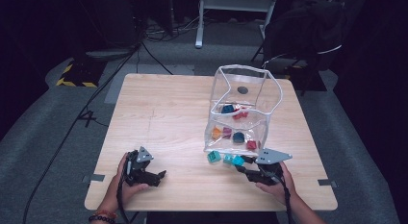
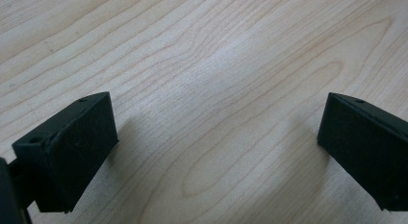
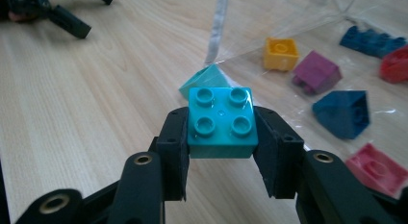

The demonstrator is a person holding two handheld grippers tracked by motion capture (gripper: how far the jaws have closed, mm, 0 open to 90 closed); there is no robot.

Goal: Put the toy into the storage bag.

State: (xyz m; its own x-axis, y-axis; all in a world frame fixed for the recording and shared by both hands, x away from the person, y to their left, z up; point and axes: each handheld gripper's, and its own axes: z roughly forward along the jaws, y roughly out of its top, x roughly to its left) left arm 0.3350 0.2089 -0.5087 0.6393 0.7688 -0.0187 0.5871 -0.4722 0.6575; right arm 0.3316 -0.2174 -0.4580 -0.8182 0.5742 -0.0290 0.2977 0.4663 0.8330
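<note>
Right gripper view shows the teal four-stud brick (image 3: 221,122) clamped between the pads of your right hand-held gripper (image 3: 221,137), studs up, held clear above the counter (image 3: 72,104). Your jaws are drawn in against its two sides, only as far apart as the brick is wide. In the high view that same brick (image 1: 238,160) sits at the tip of your right hand-held gripper (image 1: 243,162), just outside the near edge of the clear plastic bag (image 1: 250,99). Right behind it lies a teal sloped piece (image 3: 204,80), partly hidden by the held brick. Inside the bag you can see a yellow brick (image 3: 280,53), a purple piece (image 3: 317,71), a dark blue sloped piece (image 3: 342,113) and a pink brick (image 3: 377,168), the last cut off by your jaw. A red piece (image 3: 395,64) is cut by the frame edge.

Your left hand-held gripper (image 2: 216,142) stands wide apart with nothing between its pads, just bare counter beneath; in the high view it (image 1: 161,175) rests near the front left, well apart from the bag
</note>
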